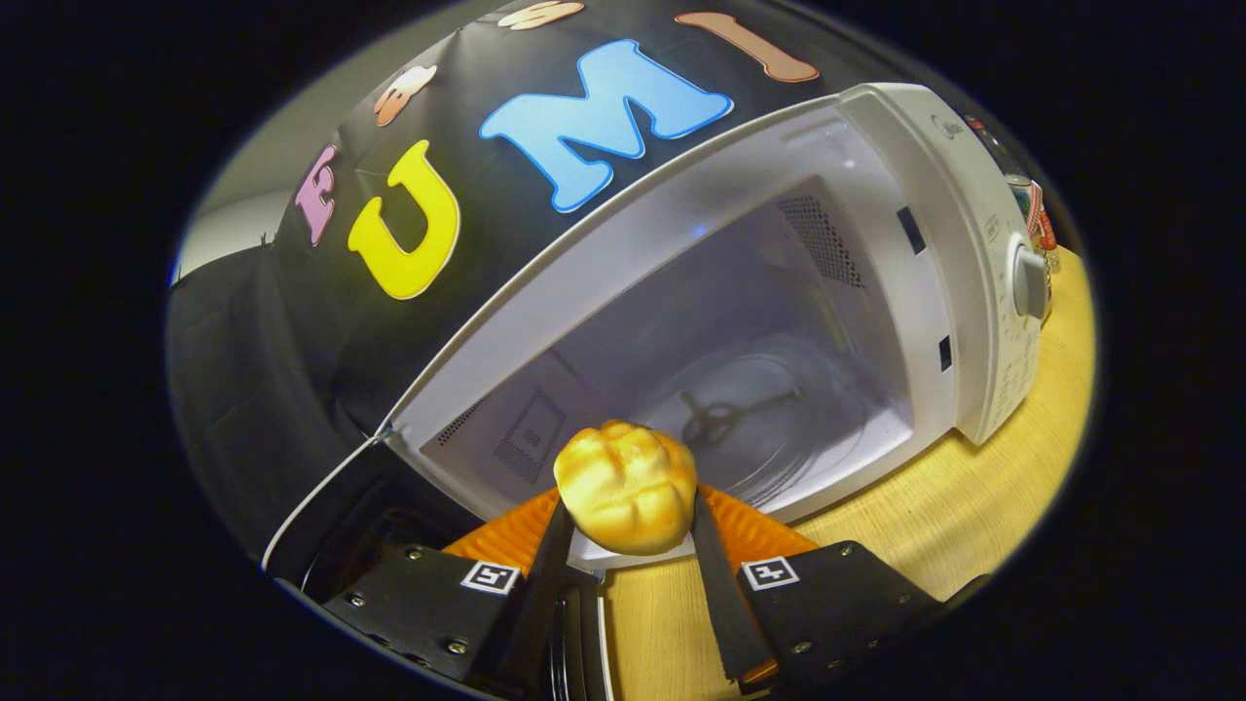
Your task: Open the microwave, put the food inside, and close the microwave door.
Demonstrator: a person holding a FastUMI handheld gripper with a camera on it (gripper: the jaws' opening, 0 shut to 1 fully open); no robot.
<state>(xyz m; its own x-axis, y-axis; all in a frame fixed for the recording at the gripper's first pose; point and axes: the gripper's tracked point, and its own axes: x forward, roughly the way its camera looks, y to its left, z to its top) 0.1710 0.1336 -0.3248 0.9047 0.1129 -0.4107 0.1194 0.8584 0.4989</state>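
At the far left hangs the booth's dark cloth wall, sagging in folds down toward the tabletop. Just right of it, low down, the microwave door stands swung wide open on its left-hand hinge, its dark inner face turned toward the camera and its pale edge running up to the corner of the oven.

The microwave itself is a white box sitting on the light wooden tabletop, tilted in this view so that its top runs up to the right. Its cavity is open and pale inside, with small vent grilles on the left and right inner walls and a clear glass turntable on the floor, the dark drive hub showing through the middle of it.

In front of the cavity's lower lip, the tool holds a yellow bun, a rounded, lumpy, glossy piece of food. Both fingers press against its sides, so the tool is narrowed onto it and the bun sits between the fingertips, raised above the tabletop and just outside the oven's opening, not yet on the turntable.

Further right, on the oven's front panel, a round grey knob sticks out. Beyond the oven's right edge a few small items stand on the tabletop, too blurred to identify.
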